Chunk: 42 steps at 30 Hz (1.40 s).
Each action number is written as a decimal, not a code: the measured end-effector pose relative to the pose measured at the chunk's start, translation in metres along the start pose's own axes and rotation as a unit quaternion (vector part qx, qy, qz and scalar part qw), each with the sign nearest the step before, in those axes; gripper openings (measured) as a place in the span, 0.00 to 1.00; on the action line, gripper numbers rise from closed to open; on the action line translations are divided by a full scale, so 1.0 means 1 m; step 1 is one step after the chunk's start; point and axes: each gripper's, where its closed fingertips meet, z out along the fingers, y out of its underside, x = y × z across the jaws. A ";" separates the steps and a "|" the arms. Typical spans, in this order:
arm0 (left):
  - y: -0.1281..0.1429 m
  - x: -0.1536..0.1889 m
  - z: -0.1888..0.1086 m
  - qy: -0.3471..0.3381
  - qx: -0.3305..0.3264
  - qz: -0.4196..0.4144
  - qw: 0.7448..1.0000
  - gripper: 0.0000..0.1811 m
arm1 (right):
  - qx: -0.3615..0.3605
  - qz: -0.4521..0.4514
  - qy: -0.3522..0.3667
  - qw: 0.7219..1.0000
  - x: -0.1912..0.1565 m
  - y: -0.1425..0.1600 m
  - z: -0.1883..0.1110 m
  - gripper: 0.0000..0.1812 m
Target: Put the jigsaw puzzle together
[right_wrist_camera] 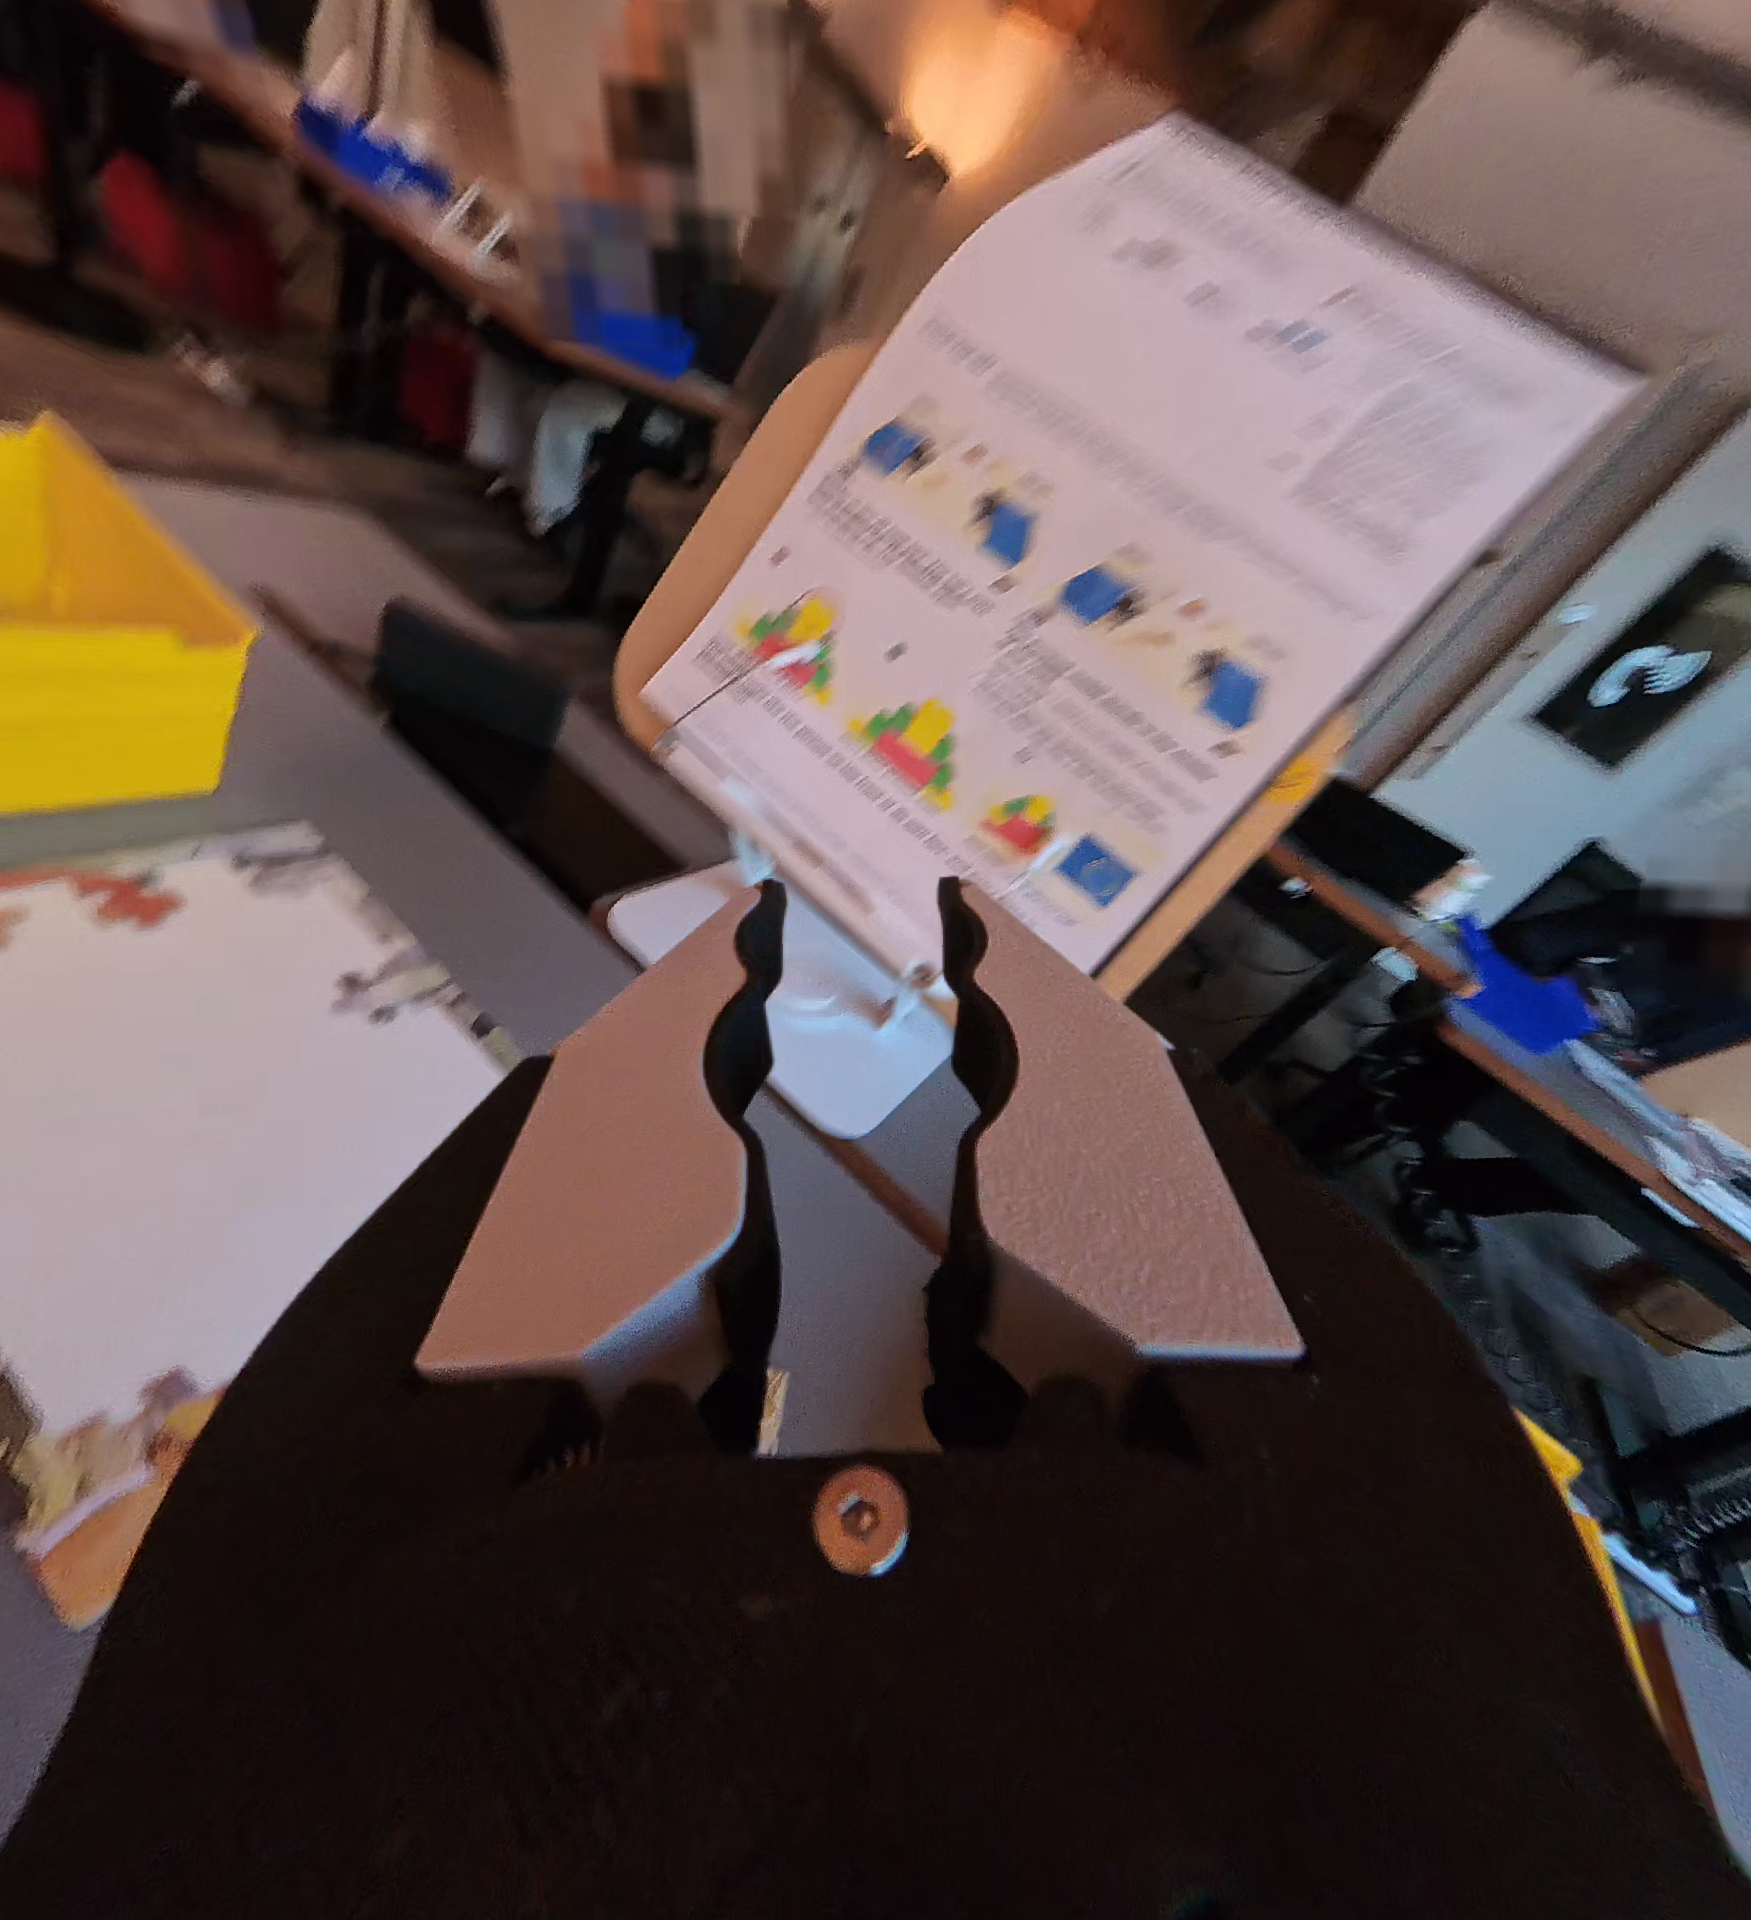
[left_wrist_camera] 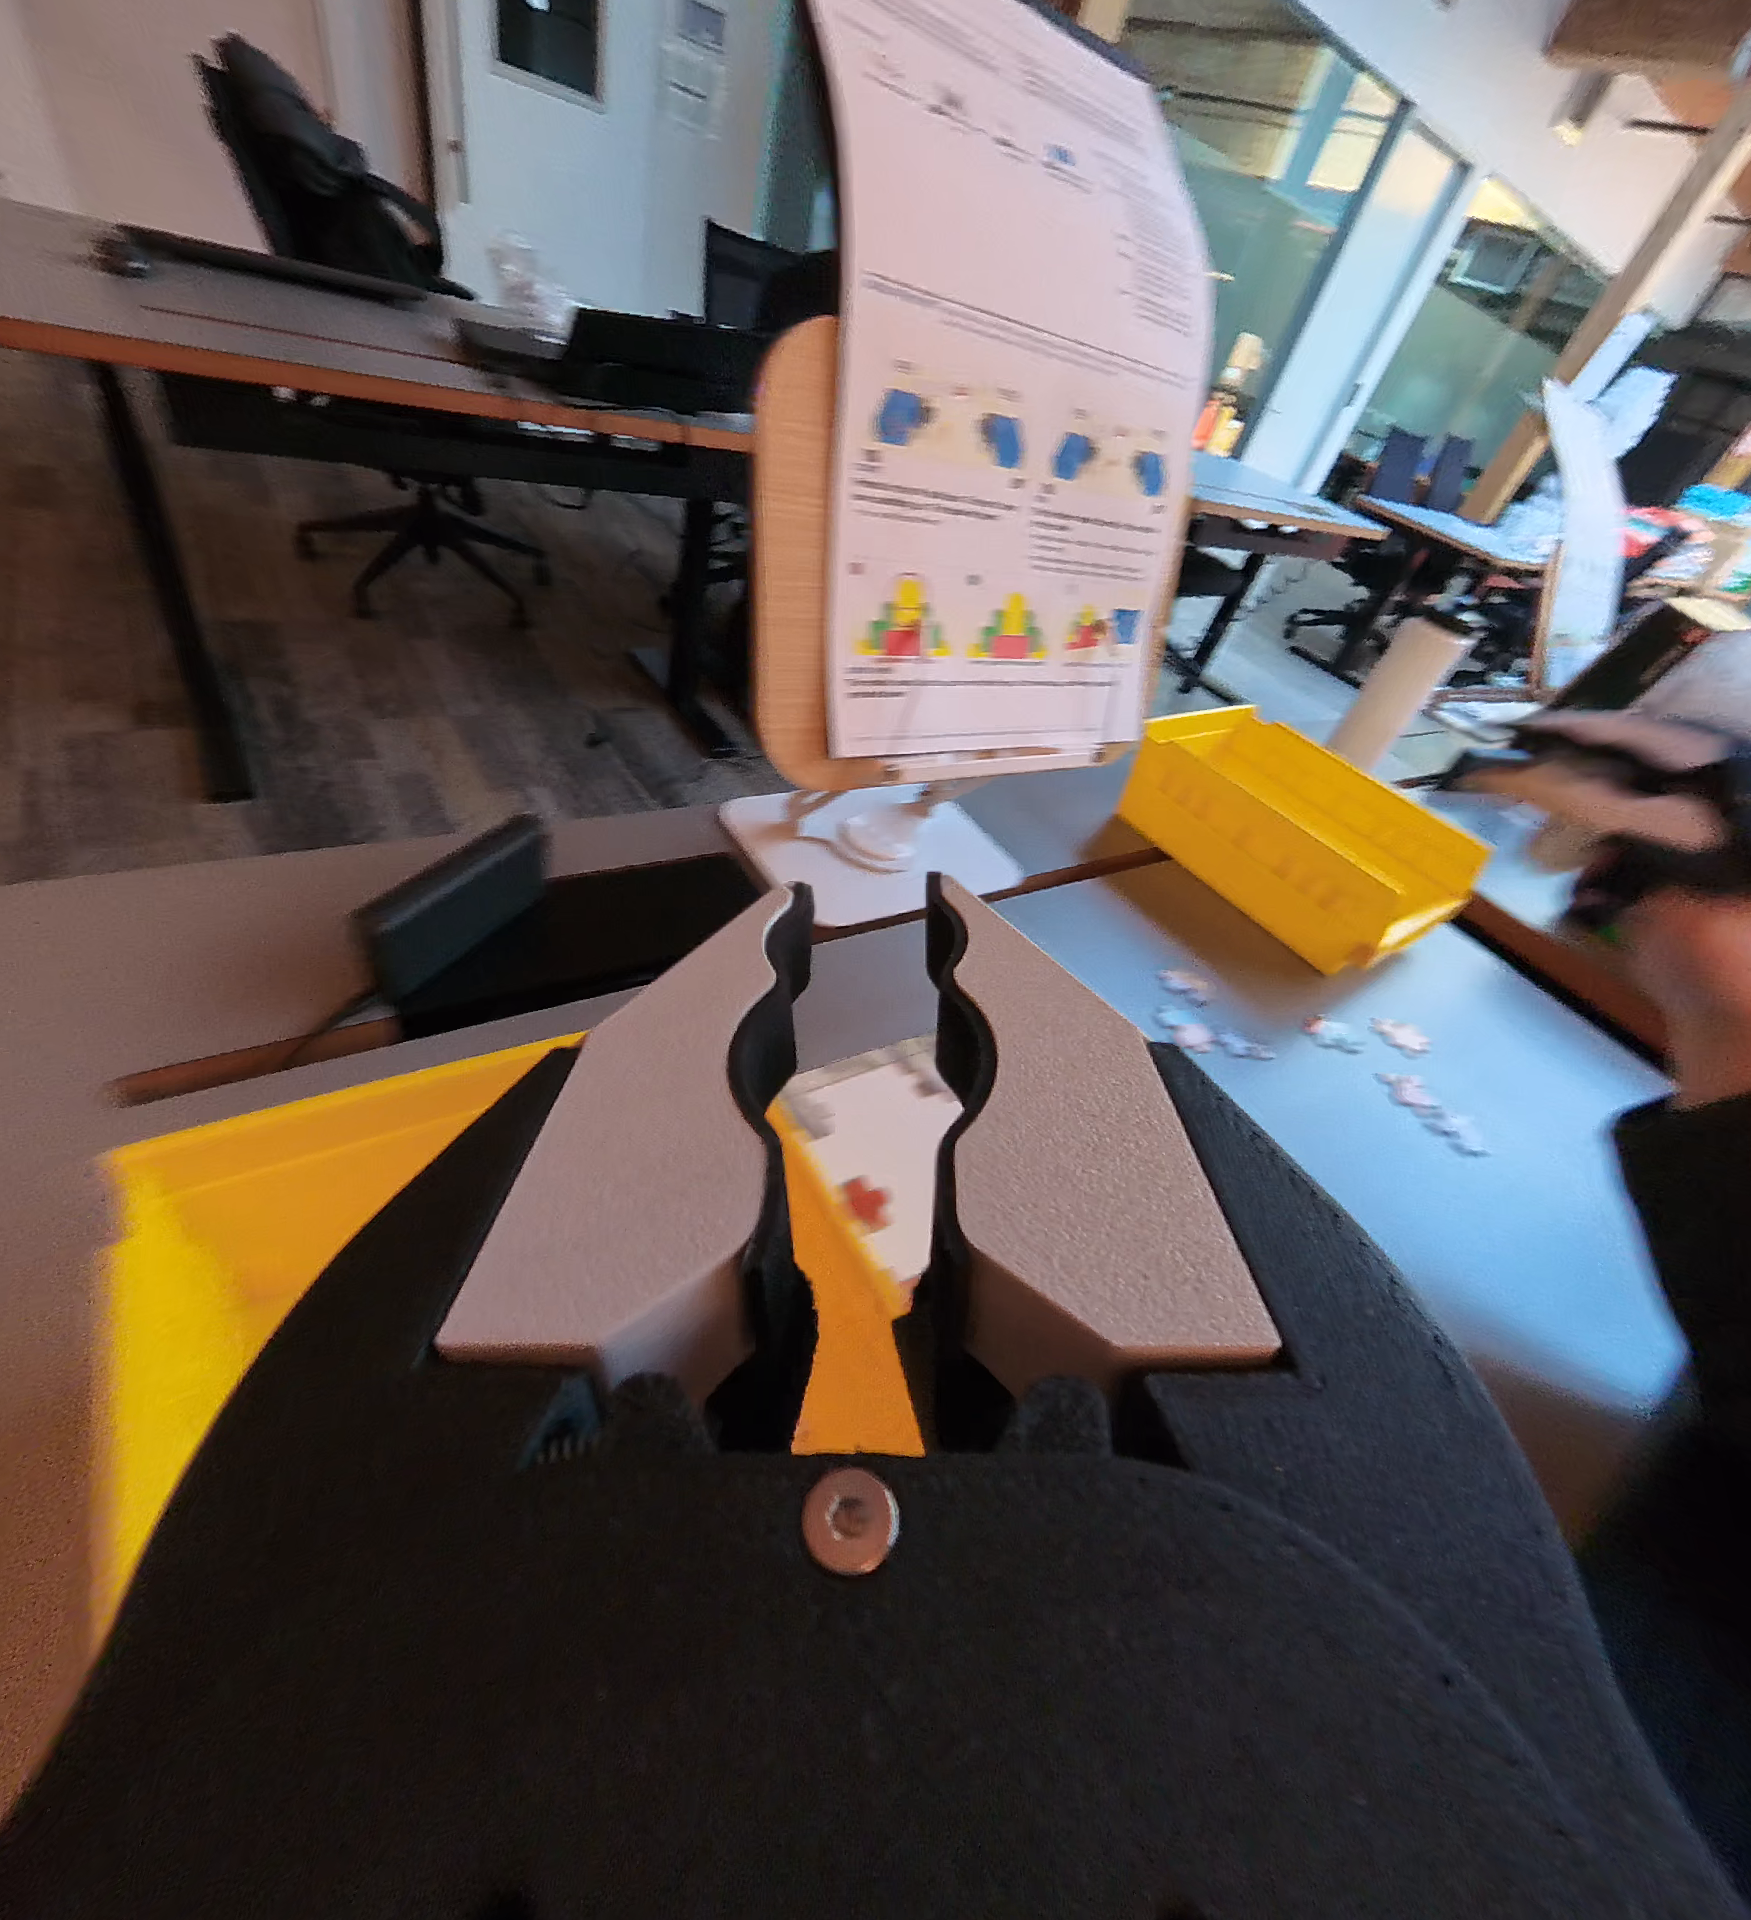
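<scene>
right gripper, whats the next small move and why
Probably tip the right gripper down and swing it left toward the loose puzzle pieces on the grey table. Its jaws stand open with nothing between them and it points up at the instruction sheet. The puzzle board is mostly bare white, so a piece has to be fetched first.

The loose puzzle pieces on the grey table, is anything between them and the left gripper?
Nothing visible blocks them. The loose puzzle pieces lie on bare grey table, right of the open left gripper. The yellow bin sits behind them, off the path.
</scene>
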 end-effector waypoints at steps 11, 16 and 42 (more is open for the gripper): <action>0.083 -0.077 -0.034 -0.165 -0.191 0.163 0.954 0.12 | 0.266 0.127 0.132 0.946 0.071 -0.076 -0.099 0.11; 0.173 -0.085 -0.006 -0.081 -0.377 0.115 0.915 0.24 | 0.235 0.149 0.130 0.952 0.076 -0.060 -0.086 0.14; 0.253 -0.124 0.077 -0.103 -0.420 0.115 0.894 0.34 | 0.188 0.158 0.092 0.965 0.065 -0.047 -0.063 0.14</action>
